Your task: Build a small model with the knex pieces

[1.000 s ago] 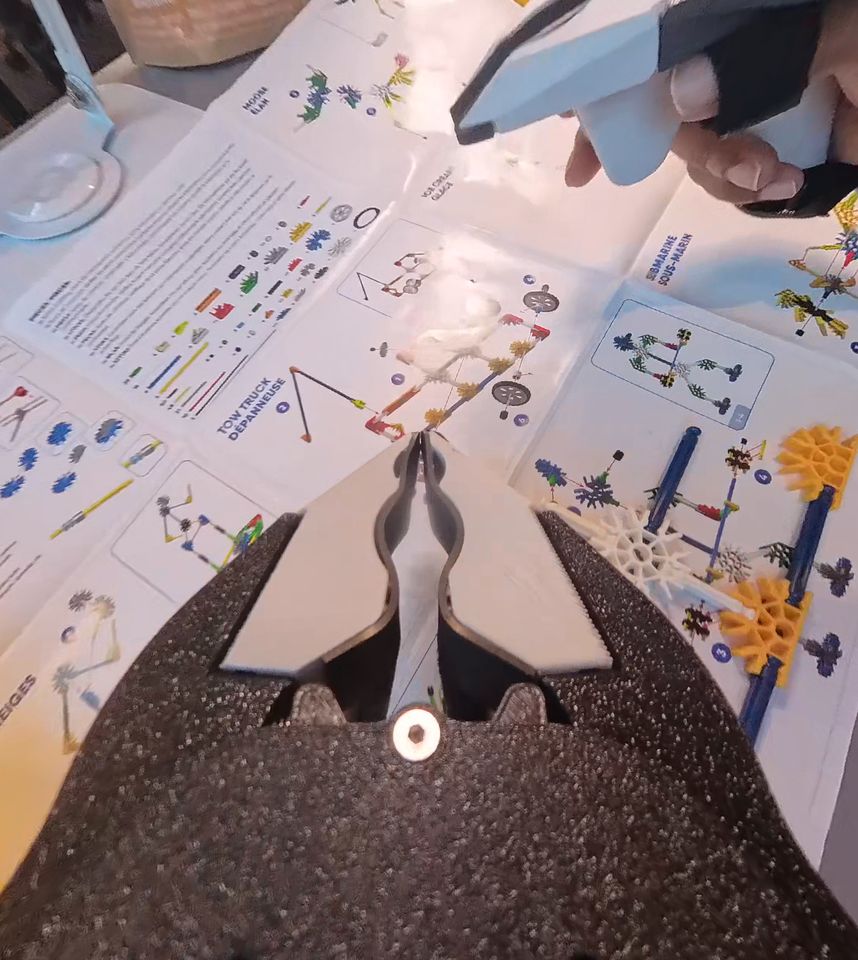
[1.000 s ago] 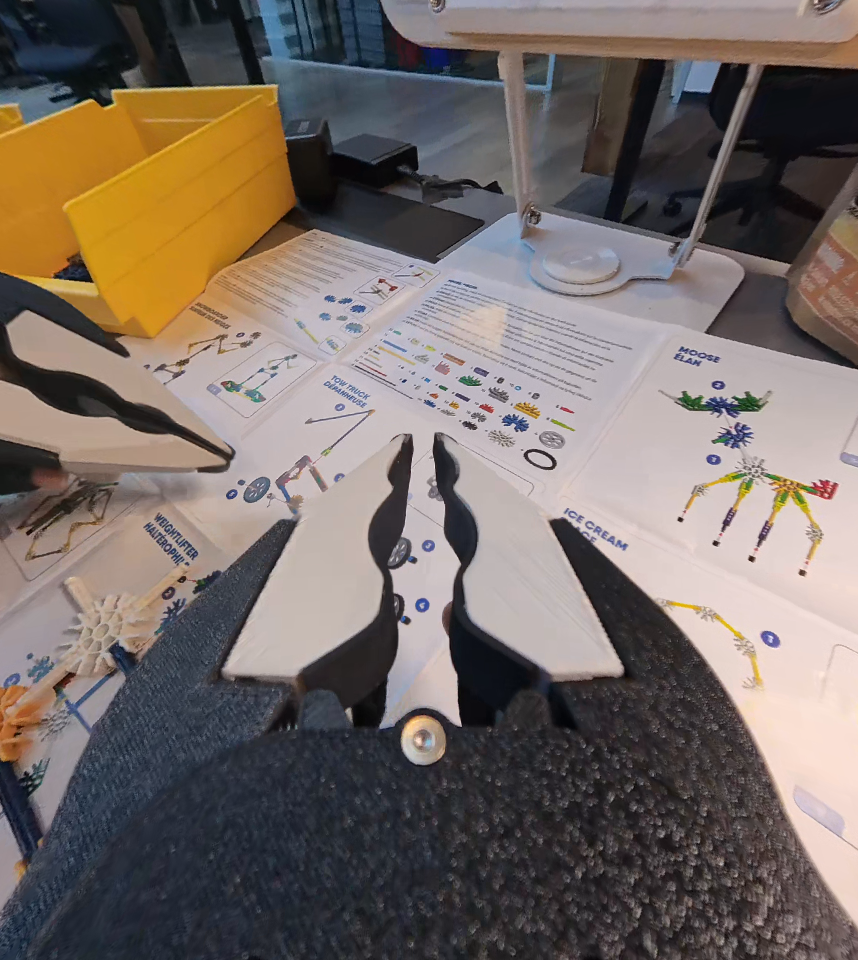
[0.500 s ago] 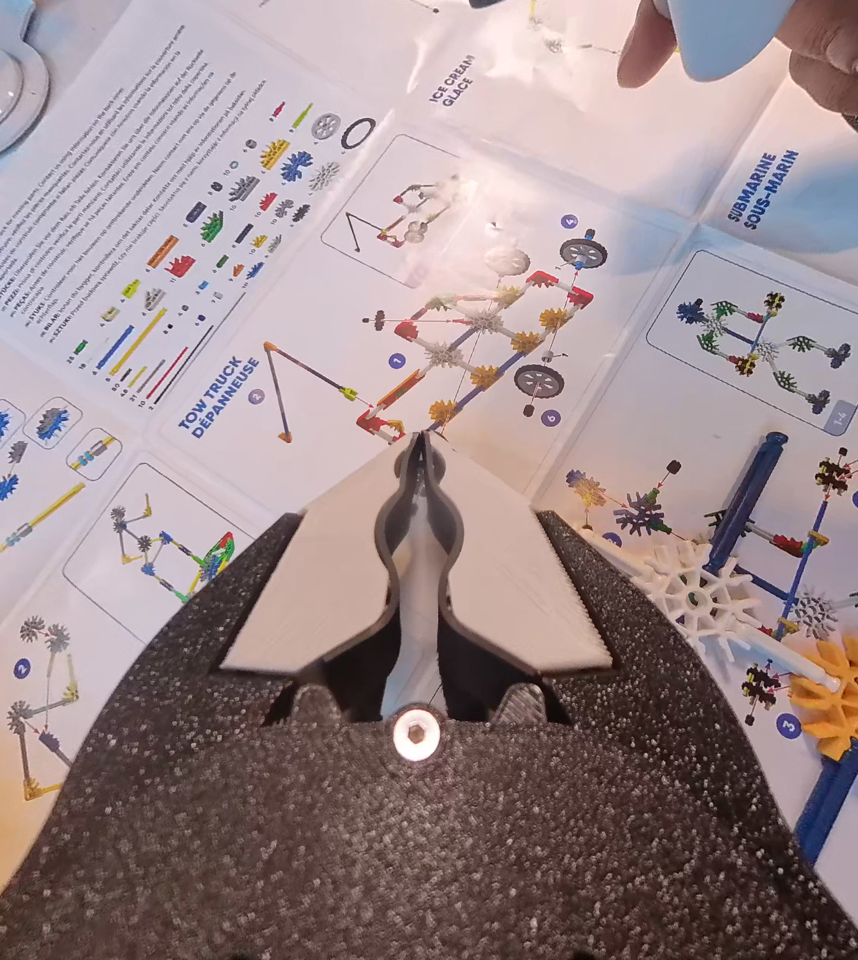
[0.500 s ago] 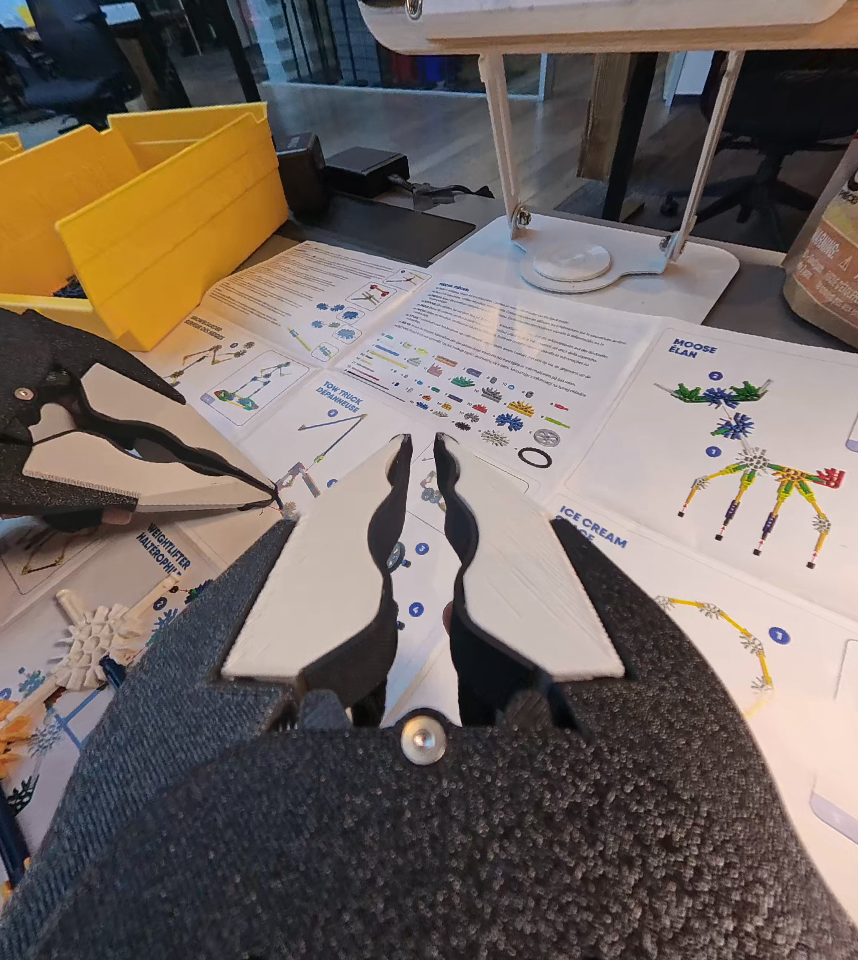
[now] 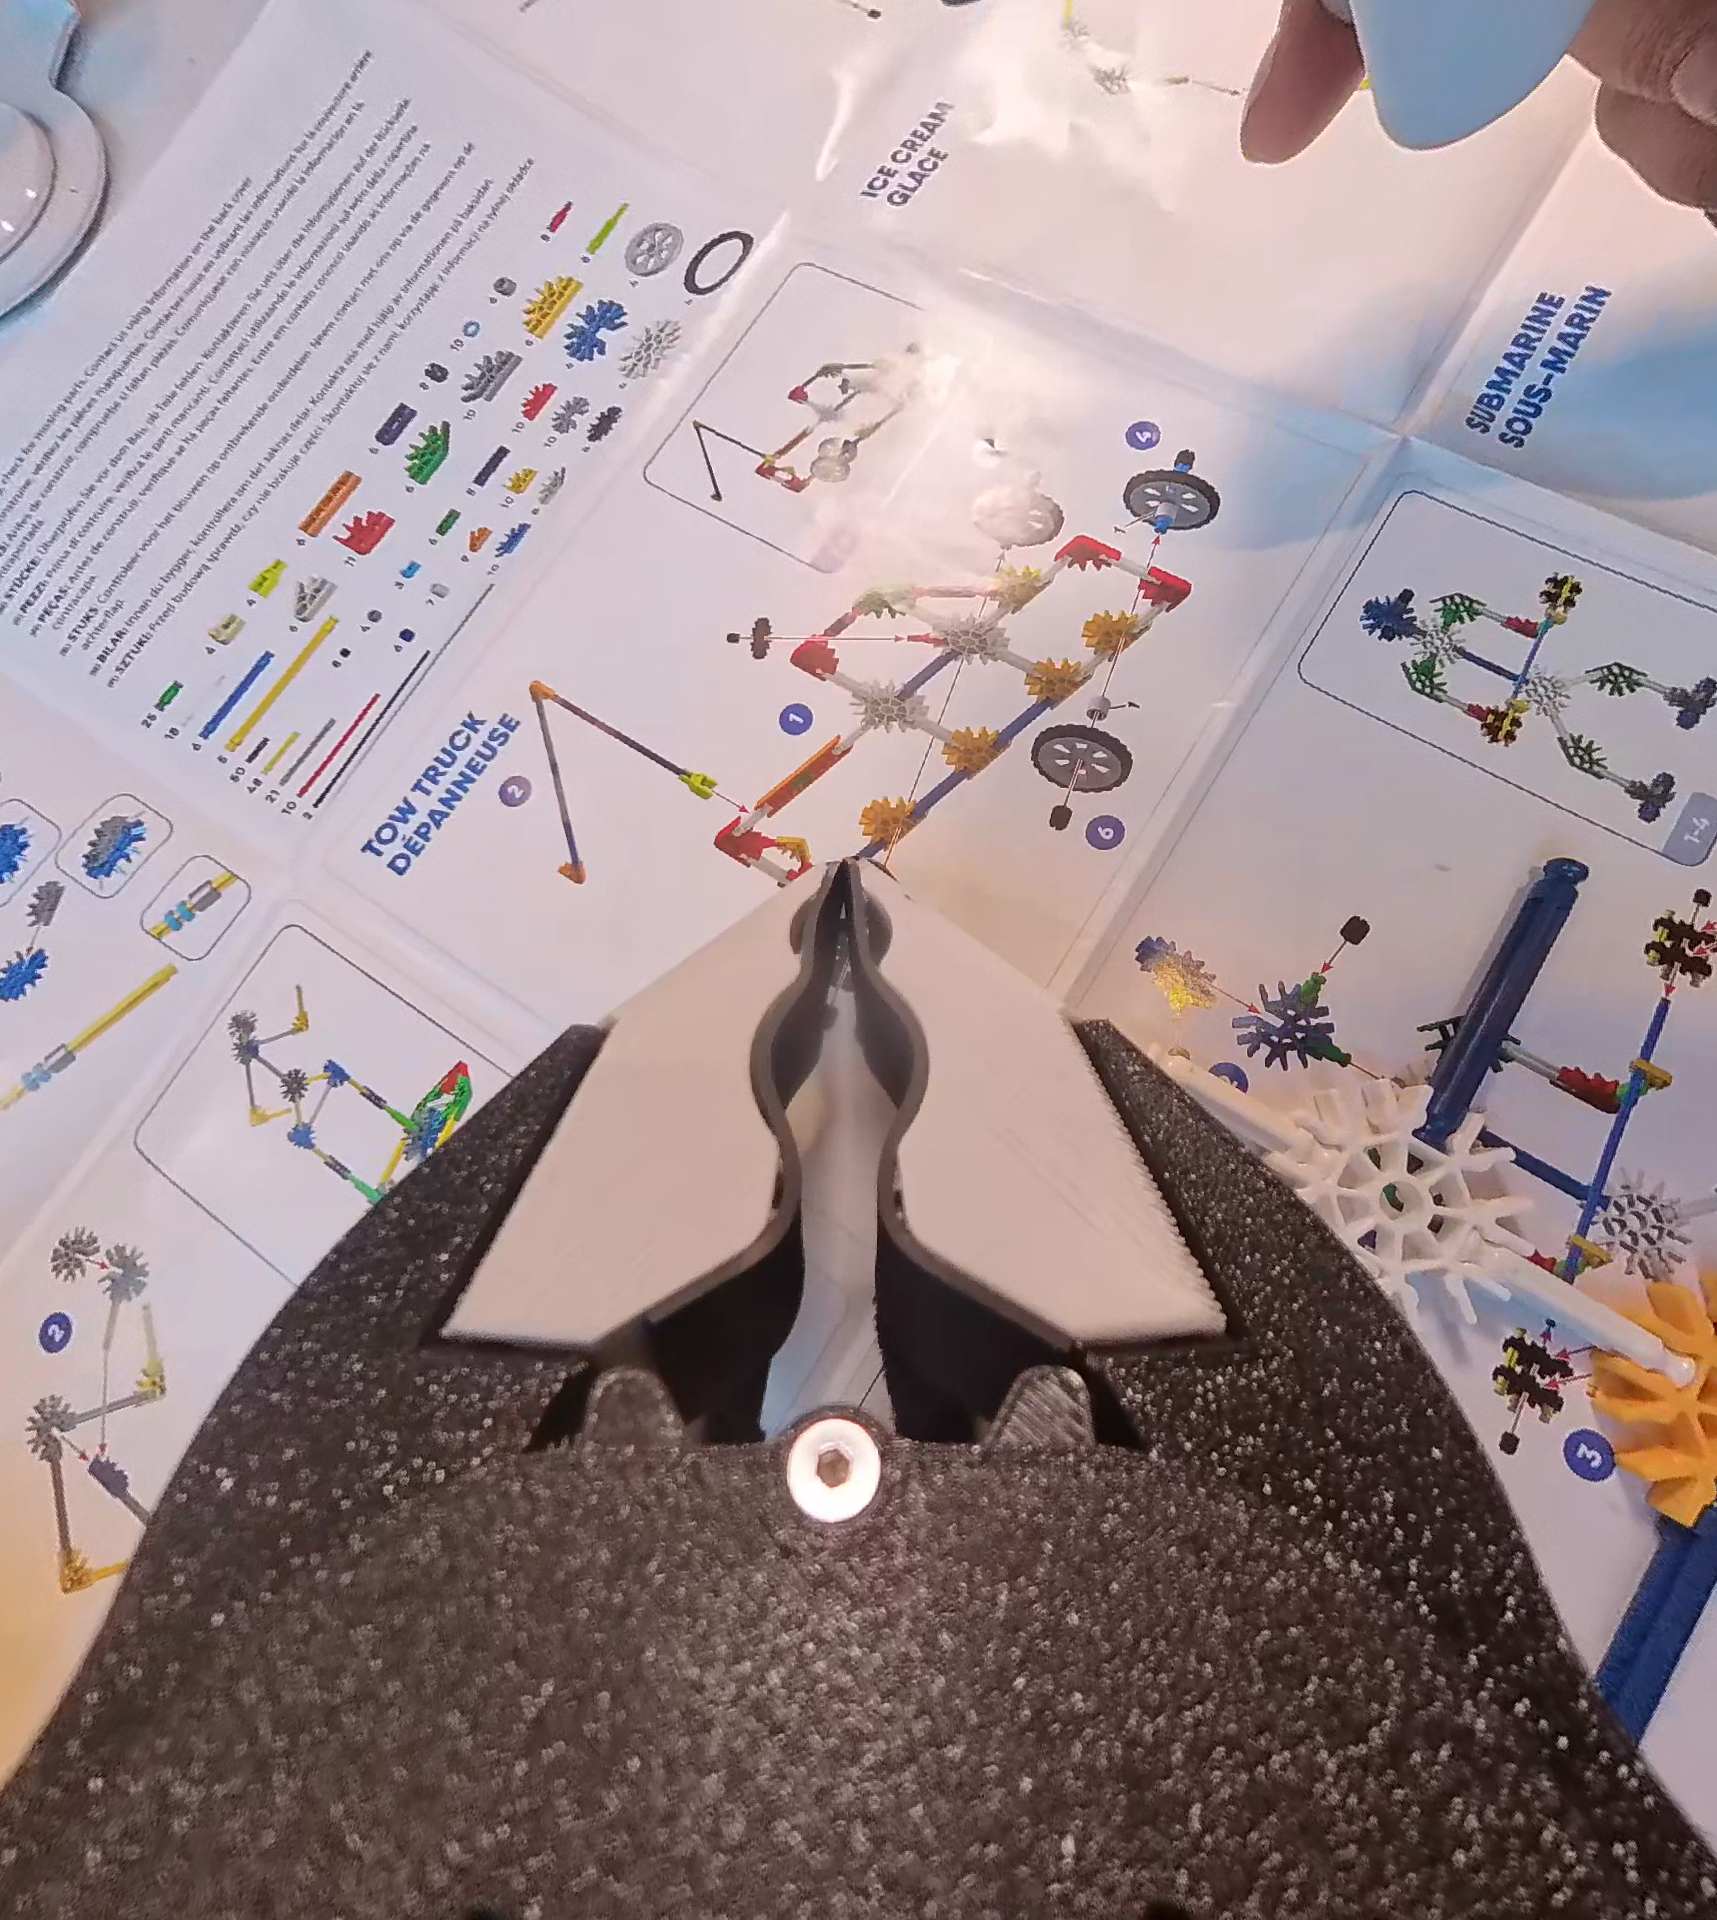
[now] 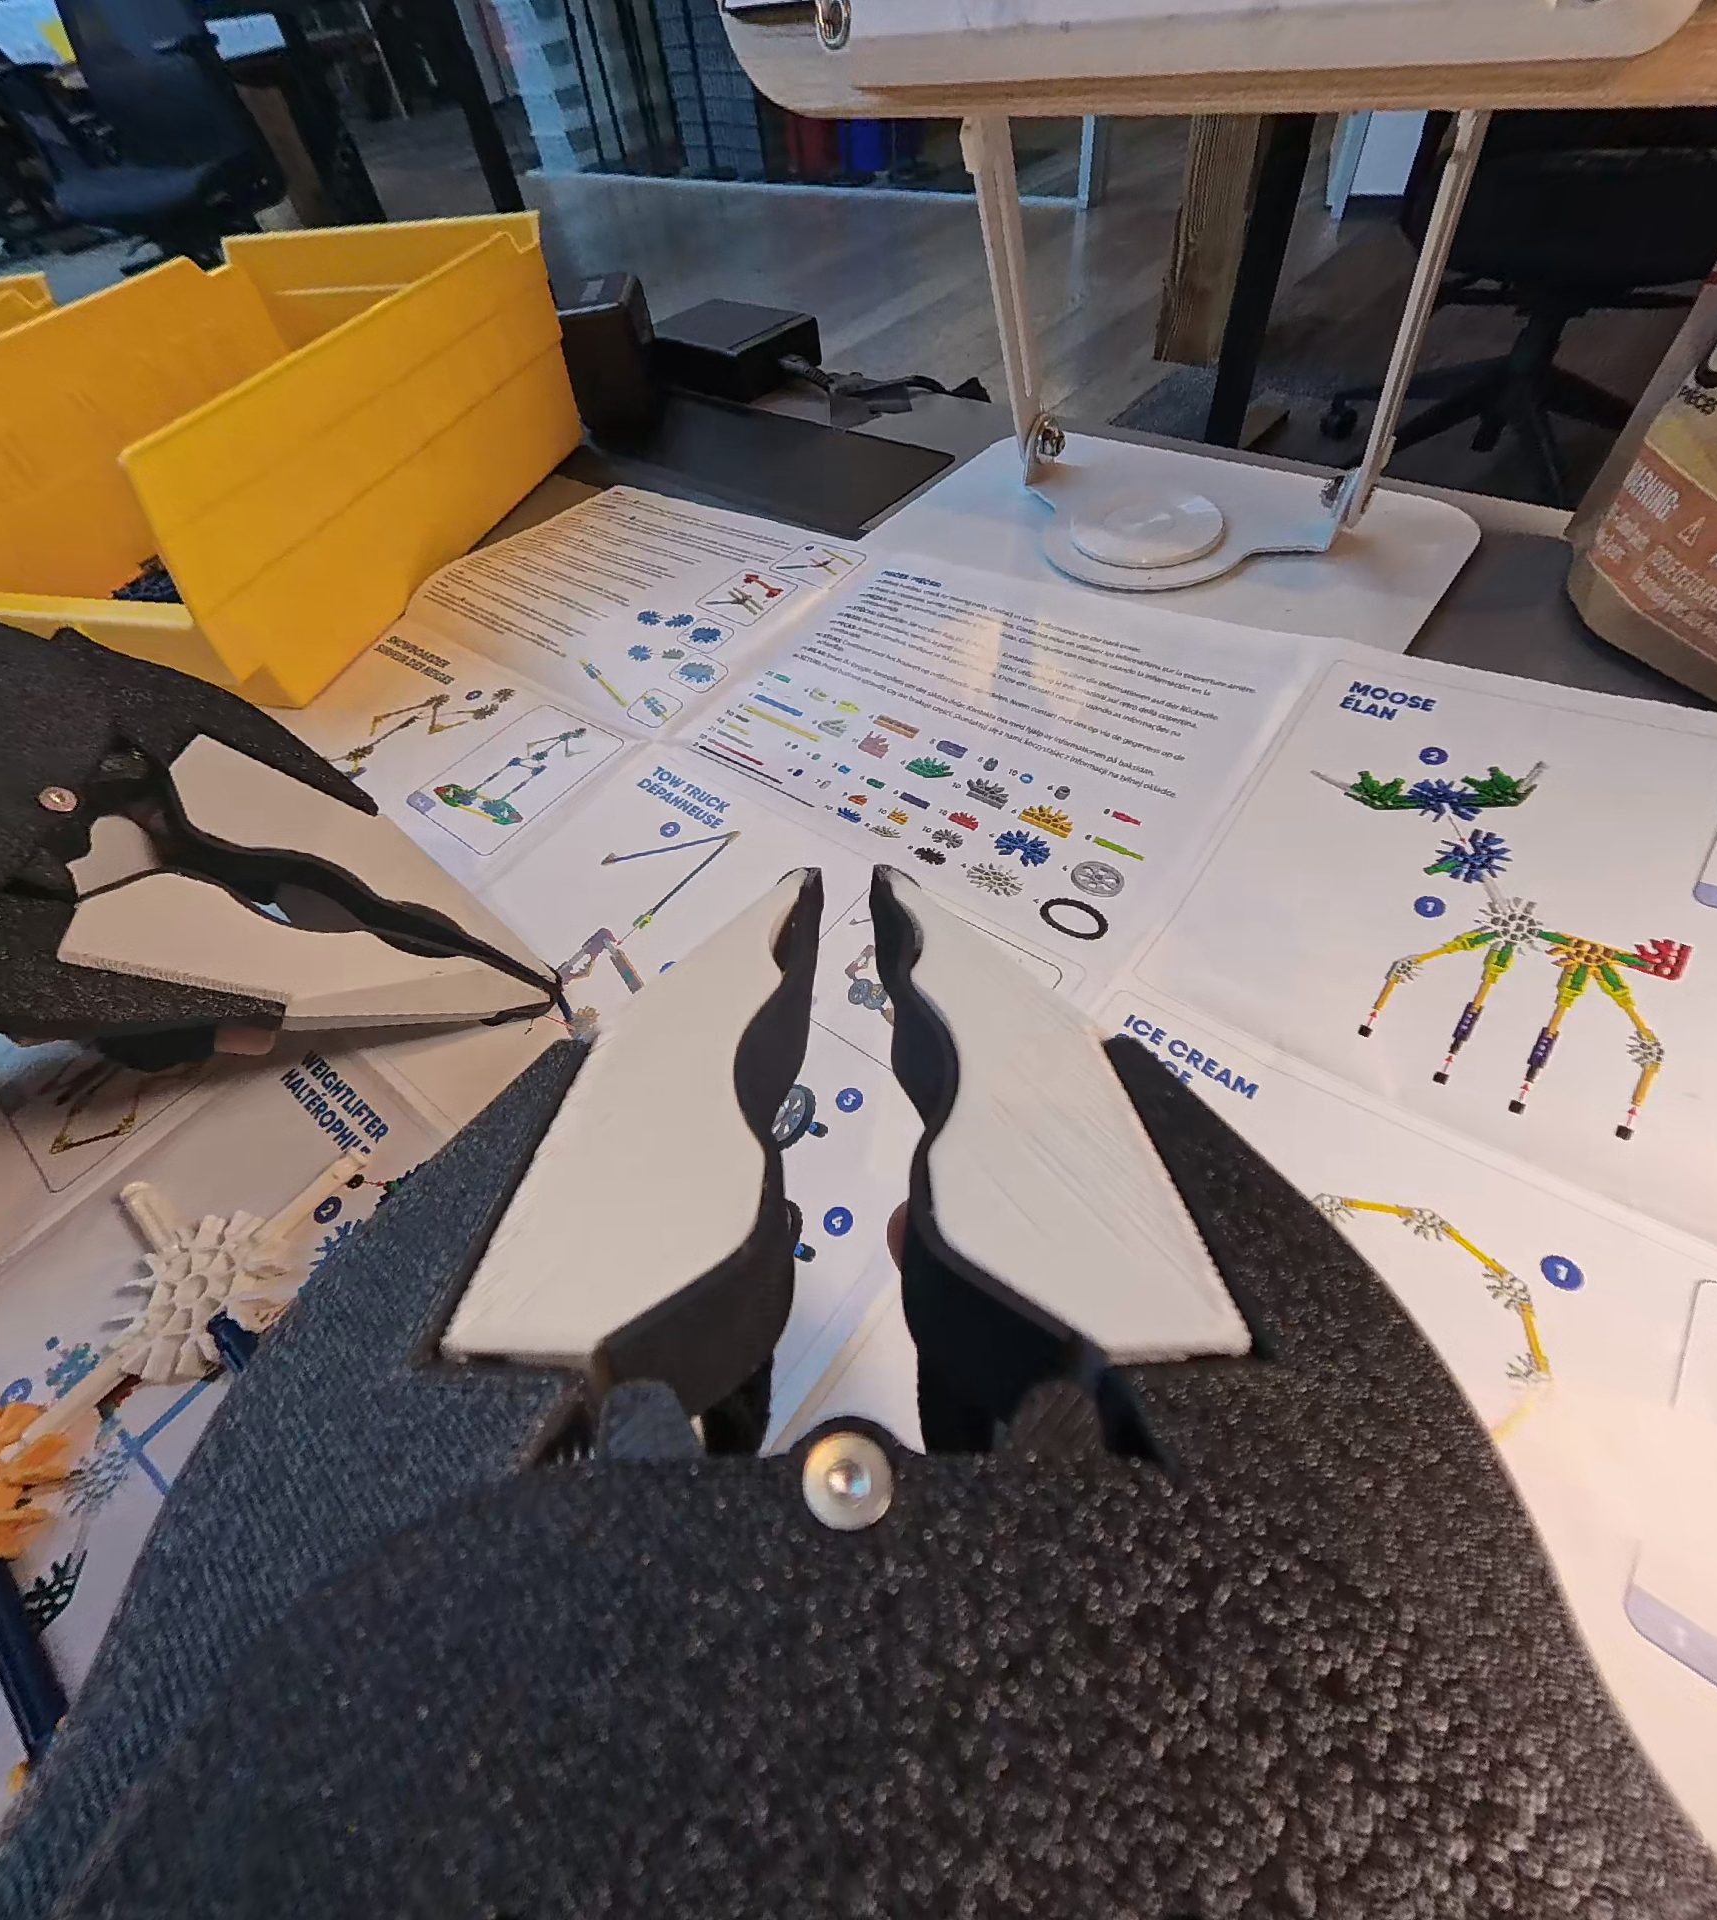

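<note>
Left jaws closed, tips on instruction sheet (image 5: 937,312); right jaws parted.

Toy pieces (image 5: 1405,1195) on instruction sheet (image 5: 937,312), apparently.

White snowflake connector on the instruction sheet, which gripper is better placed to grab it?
Probably right: the right gripper is open, with the white snowflake connector just to its left. The left gripper is shut, tips at the instruction sheet.
</note>
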`<state>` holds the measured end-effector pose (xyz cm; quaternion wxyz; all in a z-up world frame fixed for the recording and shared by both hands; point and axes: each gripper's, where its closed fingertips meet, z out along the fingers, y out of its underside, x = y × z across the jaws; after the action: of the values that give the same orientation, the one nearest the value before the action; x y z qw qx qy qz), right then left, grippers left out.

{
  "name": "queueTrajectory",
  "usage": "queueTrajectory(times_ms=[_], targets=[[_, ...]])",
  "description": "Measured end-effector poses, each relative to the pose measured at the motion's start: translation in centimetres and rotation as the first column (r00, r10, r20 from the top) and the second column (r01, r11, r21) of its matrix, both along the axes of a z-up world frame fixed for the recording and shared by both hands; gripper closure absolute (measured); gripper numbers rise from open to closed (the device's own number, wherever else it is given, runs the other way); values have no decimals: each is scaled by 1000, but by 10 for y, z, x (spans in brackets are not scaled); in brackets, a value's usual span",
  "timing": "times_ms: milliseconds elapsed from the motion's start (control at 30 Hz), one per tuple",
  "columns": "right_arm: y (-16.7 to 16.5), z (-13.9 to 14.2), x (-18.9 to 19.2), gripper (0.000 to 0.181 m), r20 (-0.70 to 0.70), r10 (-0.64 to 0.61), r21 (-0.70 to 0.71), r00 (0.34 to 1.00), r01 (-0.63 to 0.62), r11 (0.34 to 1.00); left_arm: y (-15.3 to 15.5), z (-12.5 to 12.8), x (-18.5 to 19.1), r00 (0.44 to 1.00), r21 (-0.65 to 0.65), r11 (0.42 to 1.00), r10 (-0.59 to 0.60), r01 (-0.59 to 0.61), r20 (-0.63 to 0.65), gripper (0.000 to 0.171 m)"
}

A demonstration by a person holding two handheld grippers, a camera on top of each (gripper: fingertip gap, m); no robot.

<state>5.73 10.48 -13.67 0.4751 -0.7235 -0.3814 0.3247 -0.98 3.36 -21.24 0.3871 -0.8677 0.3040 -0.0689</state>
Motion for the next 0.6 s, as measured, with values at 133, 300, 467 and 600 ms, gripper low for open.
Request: queueTrajectory(times_ms=[133,300,467,600], targets=[[-1,1,0,173,9,1,10,1000,-1,1000,0,0,0,1000,8,1000,1,-1,-12,171],[-2,-1,-1,172,21,6,15,1000,-6,1000,0,0,0,1000,8,1000,2,-2,-12,171],[-2,-1,-1,172,26,8,19,1000,-9,1000,0,0,0,1000,11,1000,2,-2,-18,171],[-2,-4,-1,172,35,11,18,999,-11,1000,0,0,0,1000,11,1000,2,-1,-17,171]])
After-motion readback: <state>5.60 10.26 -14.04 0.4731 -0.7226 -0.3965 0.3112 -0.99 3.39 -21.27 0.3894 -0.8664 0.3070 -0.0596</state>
